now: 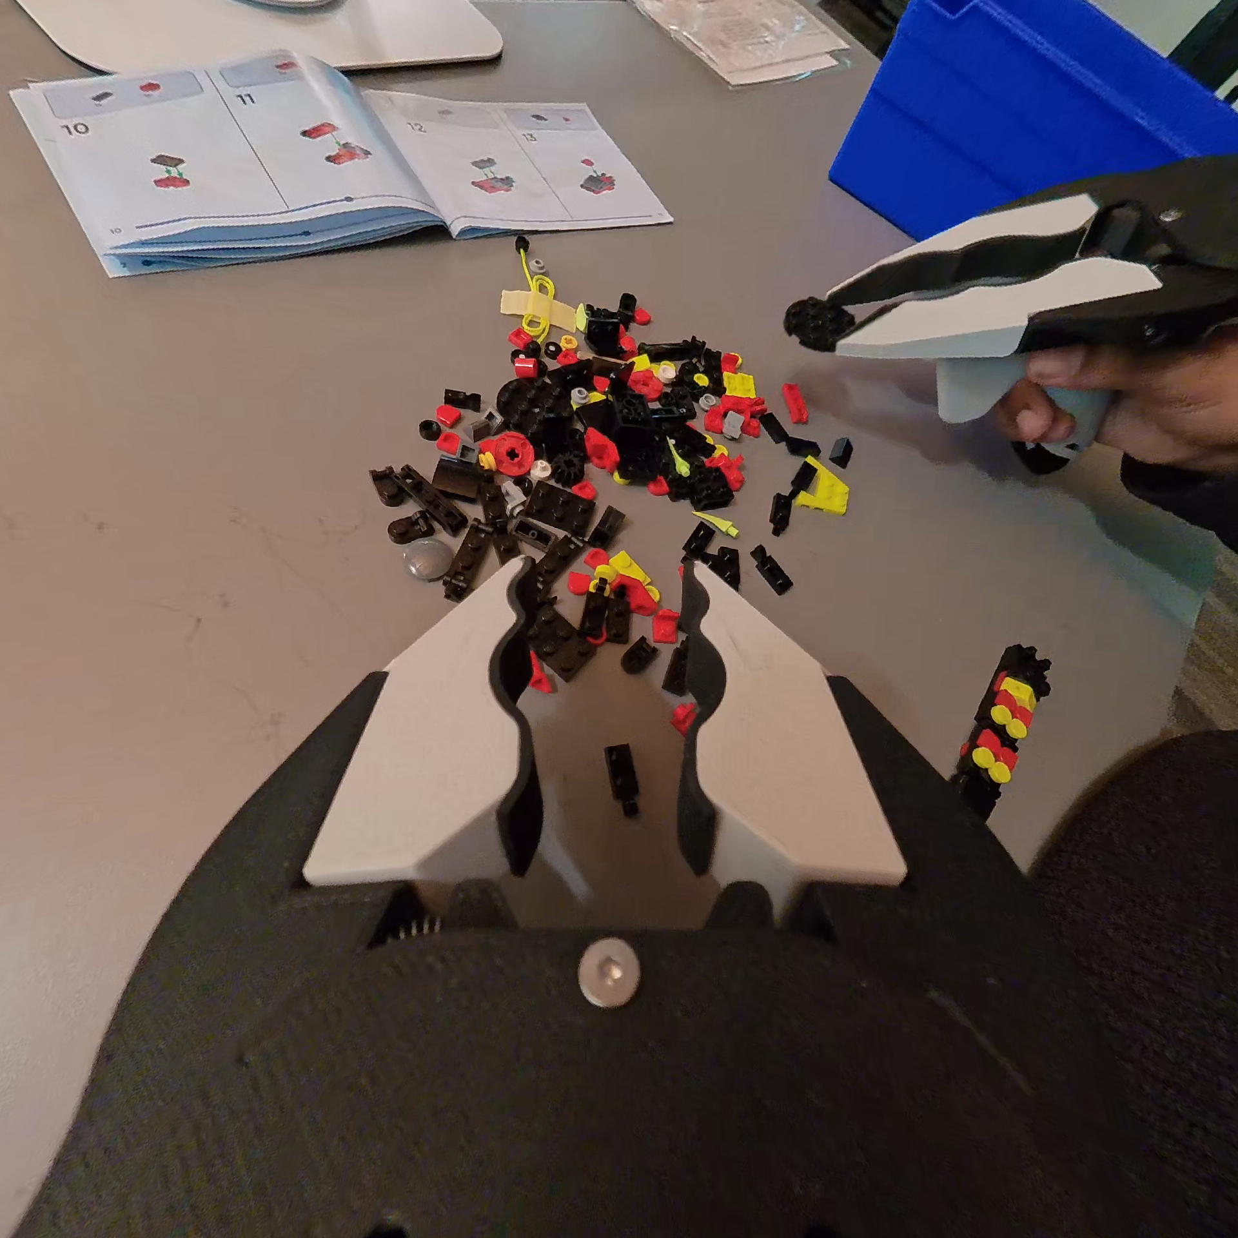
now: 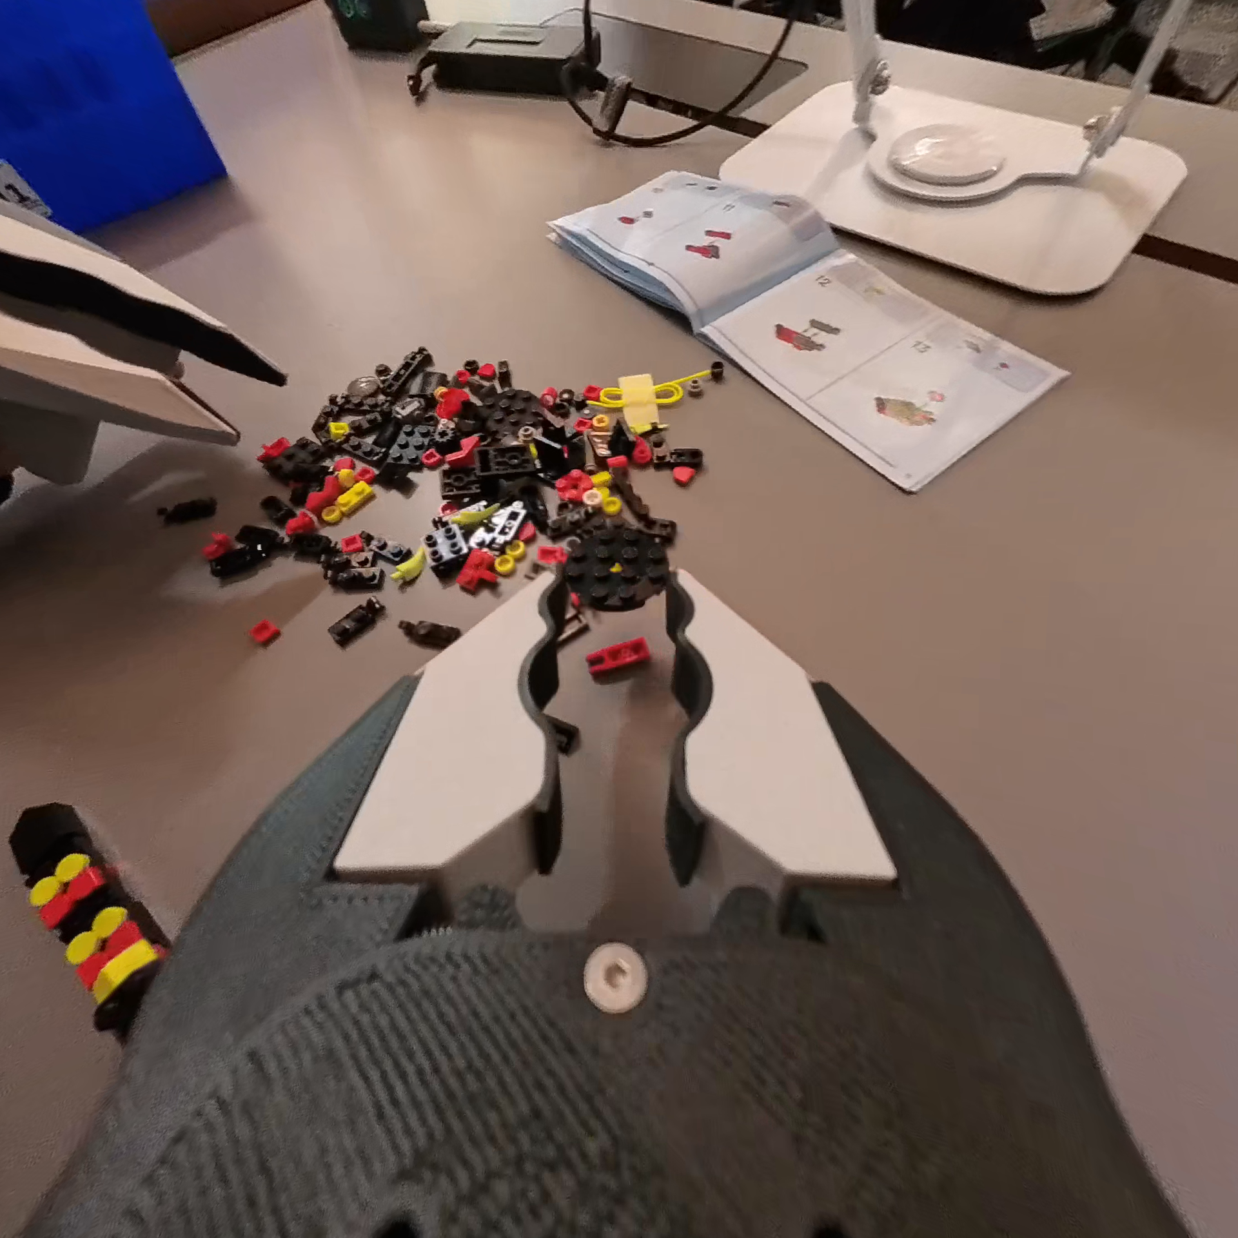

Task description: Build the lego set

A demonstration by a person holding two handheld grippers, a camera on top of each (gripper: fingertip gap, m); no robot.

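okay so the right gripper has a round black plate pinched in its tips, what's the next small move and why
Probably carry the round black plate toward the half-built black, red and yellow piece near the table edge. The right gripper holds the plate clear above the loose pile, so picking is done. The left gripper is open and empty, free to steady that piece. Checking the open booklet first seems wise.

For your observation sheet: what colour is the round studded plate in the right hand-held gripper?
Black; the round plate shows best in the right wrist view, pinched by the right hand-held gripper.

Bricks blk/red/yel; round plate blk; bin blue; table grey.
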